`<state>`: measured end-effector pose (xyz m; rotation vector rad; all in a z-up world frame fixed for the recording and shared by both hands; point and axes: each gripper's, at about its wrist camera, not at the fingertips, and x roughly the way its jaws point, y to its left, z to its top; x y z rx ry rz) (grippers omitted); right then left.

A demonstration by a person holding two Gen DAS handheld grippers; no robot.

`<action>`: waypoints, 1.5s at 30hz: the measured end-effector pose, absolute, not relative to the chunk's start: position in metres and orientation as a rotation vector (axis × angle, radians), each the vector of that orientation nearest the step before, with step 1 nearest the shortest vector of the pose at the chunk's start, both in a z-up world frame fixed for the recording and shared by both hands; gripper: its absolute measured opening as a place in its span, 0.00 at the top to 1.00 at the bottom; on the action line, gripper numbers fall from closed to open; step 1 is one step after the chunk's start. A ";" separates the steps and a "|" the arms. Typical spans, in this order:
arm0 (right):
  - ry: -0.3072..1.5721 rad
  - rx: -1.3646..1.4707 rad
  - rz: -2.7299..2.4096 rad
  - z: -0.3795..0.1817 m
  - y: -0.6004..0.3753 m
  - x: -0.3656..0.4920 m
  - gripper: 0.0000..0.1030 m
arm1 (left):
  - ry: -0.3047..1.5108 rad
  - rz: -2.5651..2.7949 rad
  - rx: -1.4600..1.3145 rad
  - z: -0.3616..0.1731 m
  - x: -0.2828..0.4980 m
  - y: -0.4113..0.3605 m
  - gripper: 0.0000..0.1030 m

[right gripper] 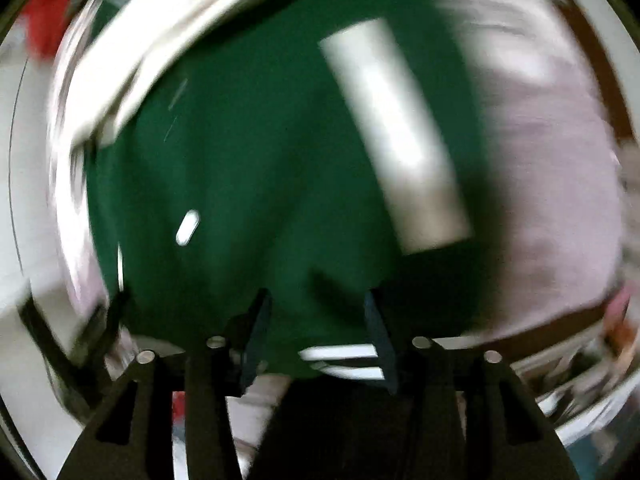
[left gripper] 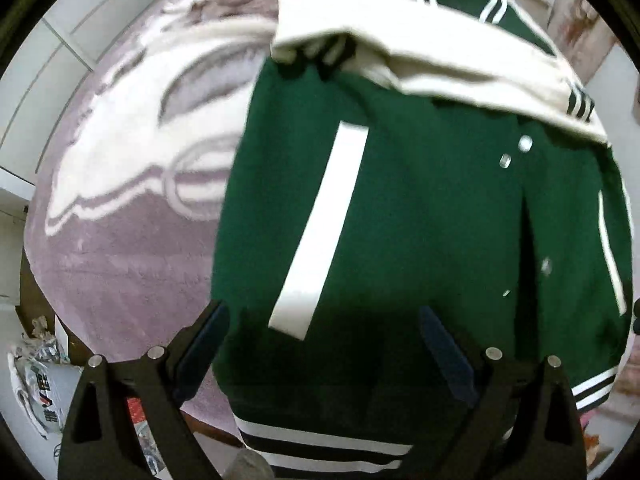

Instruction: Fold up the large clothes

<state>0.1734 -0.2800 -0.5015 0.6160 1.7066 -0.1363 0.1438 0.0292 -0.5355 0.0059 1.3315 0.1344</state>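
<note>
The right wrist view is smeared all over, so the green jacket (right gripper: pixel 248 184) shows no seams and its snap (right gripper: pixel 187 228) is a streak. In the left wrist view, a white sleeve (left gripper: pixel 420 52) hides the jacket's chest at twelve o'clock, and the striped hem (left gripper: pixel 320 444) runs off at six o'clock.

Left claw (left gripper: pixel 324 332): two black angular fingers with triangular cut-outs; dark blue pads (left gripper: pixel 444 344); round silver pins on top; right claw (right gripper: pixel 316 320): same black fingers, blue pads, silver pins.
</note>
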 end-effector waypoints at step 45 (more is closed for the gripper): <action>1.686 0.215 0.134 -0.498 -0.409 0.369 0.48 | 1.273 0.384 0.173 -0.617 0.204 -0.121 0.00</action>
